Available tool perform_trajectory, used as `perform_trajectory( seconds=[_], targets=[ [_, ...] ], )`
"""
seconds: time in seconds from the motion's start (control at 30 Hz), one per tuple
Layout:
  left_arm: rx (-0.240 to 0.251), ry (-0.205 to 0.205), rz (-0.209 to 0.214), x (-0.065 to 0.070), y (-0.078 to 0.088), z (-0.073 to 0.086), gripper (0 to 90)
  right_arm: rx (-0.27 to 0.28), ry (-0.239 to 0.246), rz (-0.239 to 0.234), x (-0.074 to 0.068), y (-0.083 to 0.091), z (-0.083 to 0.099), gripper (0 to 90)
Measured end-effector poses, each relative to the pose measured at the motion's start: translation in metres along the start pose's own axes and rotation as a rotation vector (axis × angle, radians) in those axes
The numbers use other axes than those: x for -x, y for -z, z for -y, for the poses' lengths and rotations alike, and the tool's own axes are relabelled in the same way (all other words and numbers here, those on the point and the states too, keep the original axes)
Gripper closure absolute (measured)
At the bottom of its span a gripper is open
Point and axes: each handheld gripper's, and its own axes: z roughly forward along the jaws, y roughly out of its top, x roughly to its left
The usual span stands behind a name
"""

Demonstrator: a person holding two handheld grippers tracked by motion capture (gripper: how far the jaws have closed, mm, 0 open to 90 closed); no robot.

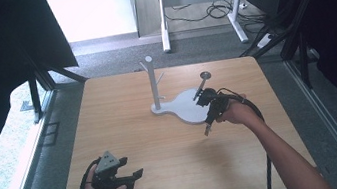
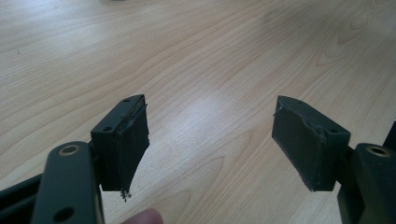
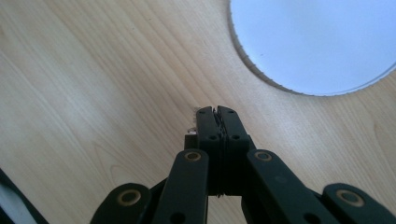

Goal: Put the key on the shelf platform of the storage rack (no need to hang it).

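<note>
Right gripper (image 1: 207, 128) jaws shut, apparently empty, beside white stand base (image 1: 186, 108); left gripper (image 1: 136, 176) jaws wide open, empty. Risk: a sideways sweep knocks the stand over.

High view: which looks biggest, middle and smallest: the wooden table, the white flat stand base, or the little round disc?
1. Light wooden table, by far the largest.
2. White flat pear-shaped stand base.
3. Small grey round disc on a thin stem, smallest.

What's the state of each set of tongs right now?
Left tongs: open, nothing between the jaws, over bare table.
Right tongs: closed, nothing visibly held, beside the white stand base.
</note>
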Motion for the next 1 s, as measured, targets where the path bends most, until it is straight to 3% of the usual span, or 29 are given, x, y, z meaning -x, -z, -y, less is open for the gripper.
perform_trajectory(
  seconds=[0.37, 1.0],
  targets=[
    [-0.003, -0.001, 0.002, 0.0, -0.001, 0.0, 27.3, 0.005, -0.023, 0.01, 0.018, 0.001, -0.012, 89.8],
    [0.002, -0.003, 0.006, 0.001, 0.0, 0.0, 27.3, 0.001, -0.047, 0.01, 0.035, -0.01, -0.041, 89.8]
  ],
)
